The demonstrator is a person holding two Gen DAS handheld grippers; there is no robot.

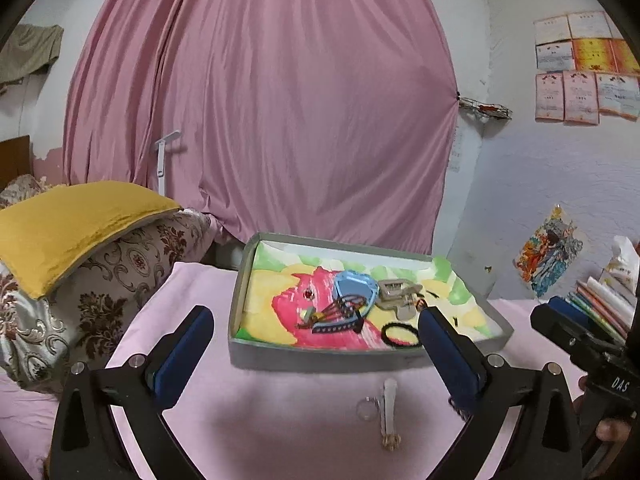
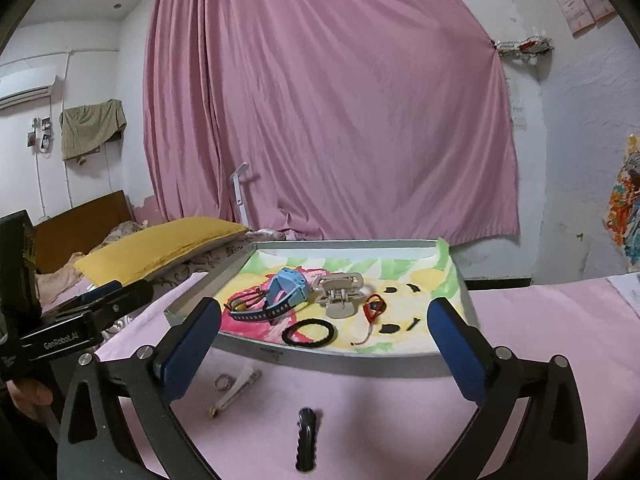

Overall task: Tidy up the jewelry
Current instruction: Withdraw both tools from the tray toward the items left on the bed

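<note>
Right wrist: pink tablecloth (image 2: 520, 320), pink curtain (image 2: 340, 100).

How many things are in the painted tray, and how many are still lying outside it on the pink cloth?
In the tray: 5
blue watch, beige hair claw, black hair tie, red cord, dark beaded bracelet
On the pink cloth: 2
white keyring strip, black hair clip
Total: 7

In the left wrist view, part of the black hair tie (image 1: 400, 336) in the tray (image 1: 240, 300) is covered by the left claw's (image 1: 316, 354) right finger. The tangled cords (image 1: 340, 308) beside the blue watch (image 1: 354, 286) cannot be told apart. The right claw (image 1: 568, 320) is cut off by the frame's right edge. The black comb-like piece (image 2: 306, 444) is blurred.
</note>
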